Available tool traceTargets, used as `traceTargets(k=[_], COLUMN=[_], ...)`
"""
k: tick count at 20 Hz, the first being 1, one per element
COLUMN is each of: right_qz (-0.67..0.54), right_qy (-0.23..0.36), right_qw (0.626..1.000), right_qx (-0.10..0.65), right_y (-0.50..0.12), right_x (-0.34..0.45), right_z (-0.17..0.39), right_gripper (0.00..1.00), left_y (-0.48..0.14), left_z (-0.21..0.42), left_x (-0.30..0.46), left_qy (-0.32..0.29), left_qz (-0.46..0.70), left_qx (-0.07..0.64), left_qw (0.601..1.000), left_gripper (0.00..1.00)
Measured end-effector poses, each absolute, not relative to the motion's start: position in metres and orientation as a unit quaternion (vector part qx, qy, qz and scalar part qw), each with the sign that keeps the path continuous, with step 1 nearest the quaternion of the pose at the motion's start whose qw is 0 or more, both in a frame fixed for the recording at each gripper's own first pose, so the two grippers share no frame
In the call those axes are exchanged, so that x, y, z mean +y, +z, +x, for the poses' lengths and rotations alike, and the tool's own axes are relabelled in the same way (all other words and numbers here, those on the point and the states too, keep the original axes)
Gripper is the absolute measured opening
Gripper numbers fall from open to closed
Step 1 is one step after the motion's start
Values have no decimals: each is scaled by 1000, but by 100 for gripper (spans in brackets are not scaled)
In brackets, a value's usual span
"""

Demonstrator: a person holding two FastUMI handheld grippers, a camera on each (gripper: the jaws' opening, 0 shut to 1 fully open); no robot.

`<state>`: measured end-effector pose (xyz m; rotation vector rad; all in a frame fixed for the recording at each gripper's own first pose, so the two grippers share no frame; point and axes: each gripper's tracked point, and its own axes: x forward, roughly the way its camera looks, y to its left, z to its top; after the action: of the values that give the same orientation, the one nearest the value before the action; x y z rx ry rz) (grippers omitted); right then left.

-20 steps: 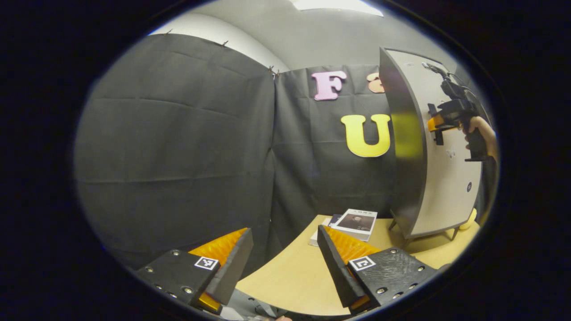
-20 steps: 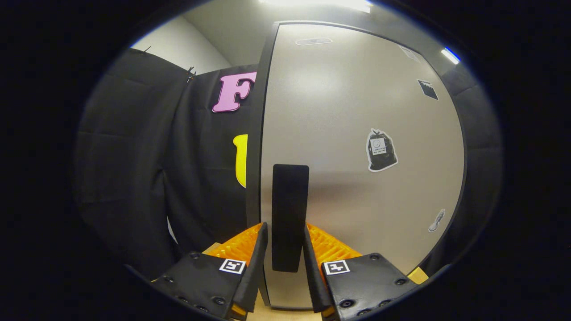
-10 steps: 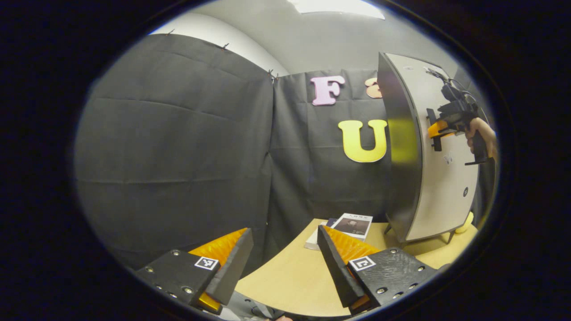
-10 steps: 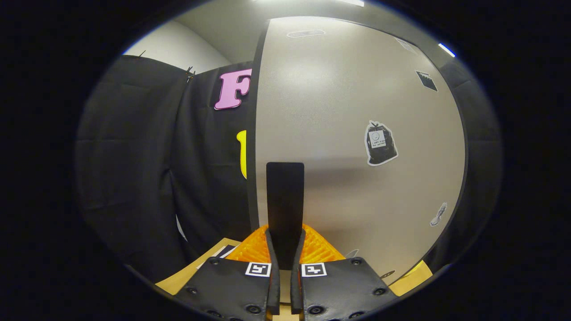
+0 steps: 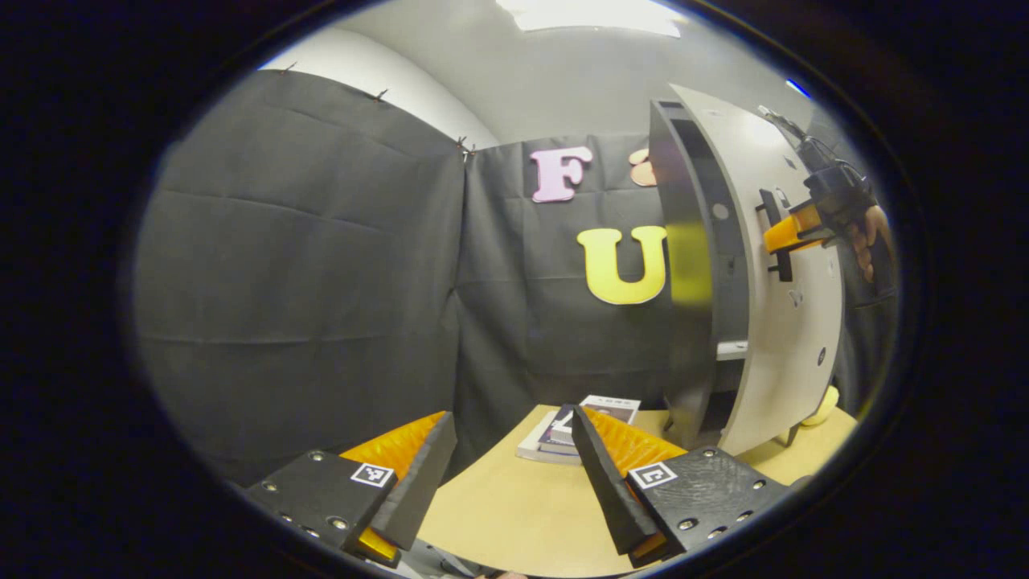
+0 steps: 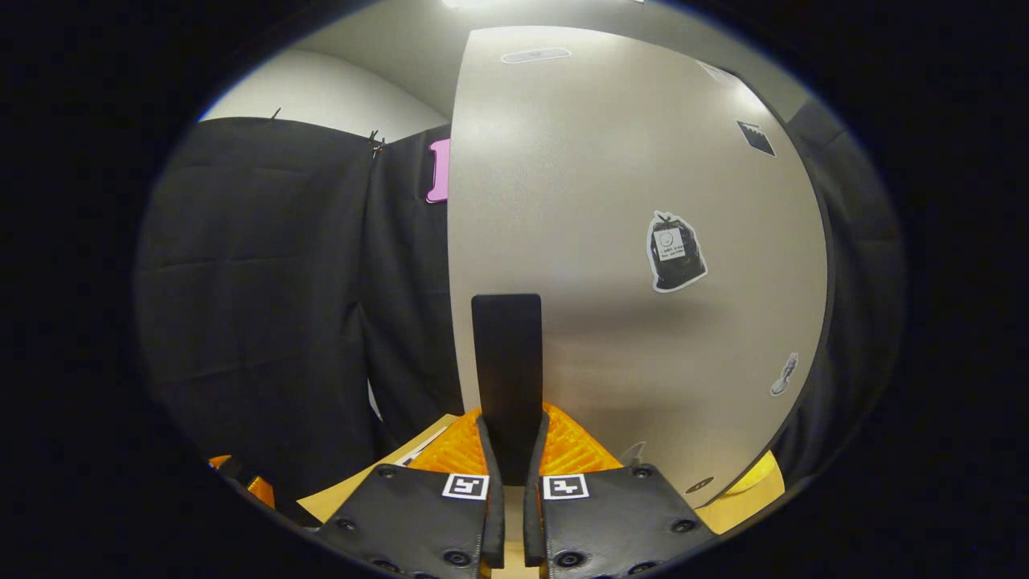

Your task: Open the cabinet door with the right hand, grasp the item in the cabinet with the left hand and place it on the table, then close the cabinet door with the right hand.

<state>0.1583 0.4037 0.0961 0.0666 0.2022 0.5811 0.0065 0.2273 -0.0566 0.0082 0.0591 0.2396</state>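
While the door was nearly flush with the cabinet a second ago, it now stands ajar. In the left gripper view, at the right of the frame, the pale cabinet door (image 5: 792, 322) has swung away from the dark cabinet body (image 5: 683, 265), and a narrow gap of dark interior shows between them, with the edge of a light shelf (image 5: 731, 350) low in that gap. At the upper right edge of this view we see the right gripper (image 5: 792, 233), held by a hand (image 5: 872, 241), pinching the black door handle (image 5: 773, 233).

In the right gripper view the same handle (image 6: 506, 362) rises as a black vertical bar at lower centre, and our right fingers (image 6: 490, 466) press on it from both sides, where a second ago they stood apart around it. The door face (image 6: 635, 265) takes up the centre and right of this frame, with a small sticker (image 6: 675, 261) on it.

Our left gripper (image 5: 510, 474) waits at the bottom of its own view, fingers spread wide and holding nothing, above the light wooden table (image 5: 514, 515). A stack of books (image 5: 575, 422) lies on the table beside the cabinet.

We cannot yet make out the item inside; the gap is too narrow and dark. We judge the opening step under way, with the door needing to swing wider before the left gripper can reach in.
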Motion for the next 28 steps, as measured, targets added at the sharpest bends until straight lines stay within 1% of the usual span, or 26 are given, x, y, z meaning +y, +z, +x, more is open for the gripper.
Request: traceTargets(k=[1, 2, 5, 6, 16, 17, 18, 20, 21, 23, 24, 25, 26, 27, 28], right_qz=[34, 34, 35, 36, 49, 52, 55, 64, 69, 63, 65, 68, 67, 67, 66], right_qy=[293, 300, 318, 323, 371, 374, 379, 387, 390, 393, 394, 395, 398, 397, 396], right_qw=[950, 948, 942, 940, 921, 920, 918, 914, 912, 911, 911, 909, 908, 908, 909], right_qx=[102, 103, 106, 107, 107, 105, 104, 107, 108, 108, 109, 112, 114, 113, 112], right_y=[96, 94, 93, 93, 92, 92, 92, 92, 92, 89, 89, 89, 89, 88, 88], right_x=[403, 403, 402, 402, 396, 394, 394, 391, 390, 388, 386, 384, 383, 383, 380], right_z=[160, 162, 162, 163, 166, 166, 166, 167, 167, 170, 167, 167, 169, 169, 170], right_gripper=[10, 11, 11, 11, 10, 11, 11, 11, 11, 10, 10, 9, 10, 10, 10], left_y=[-53, -51, -44, -42, -23, -22, -22, -21, -20, -17, -17, -17, -17, -17, -17], left_z=[8, 8, 10, 10, 18, 19, 19, 20, 20, 20, 20, 20, 21, 21, 22], left_x=[218, 209, 184, 176, 98, 89, 81, 65, 56, 40, 33, 26, 18, 12, 5], left_qy=[113, 106, 91, 86, 37, 32, 26, 15, 9, -3, -9, -14, -20, -25, -30], left_qz=[5, 6, 8, 10, 23, 24, 25, 27, 29, 30, 30, 30, 30, 30, 30], left_qx=[27, 26, 20, 20, 7, 8, 7, 7, 6, 4, 3, 2, 2, 2, 2], left_qw=[993, 994, 996, 996, 999, 999, 999, 999, 1000, 1000, 1000, 999, 999, 999, 999], left_gripper=[88, 90, 90, 88, 88, 90, 88, 88, 88, 92, 88, 92, 88, 90, 90])
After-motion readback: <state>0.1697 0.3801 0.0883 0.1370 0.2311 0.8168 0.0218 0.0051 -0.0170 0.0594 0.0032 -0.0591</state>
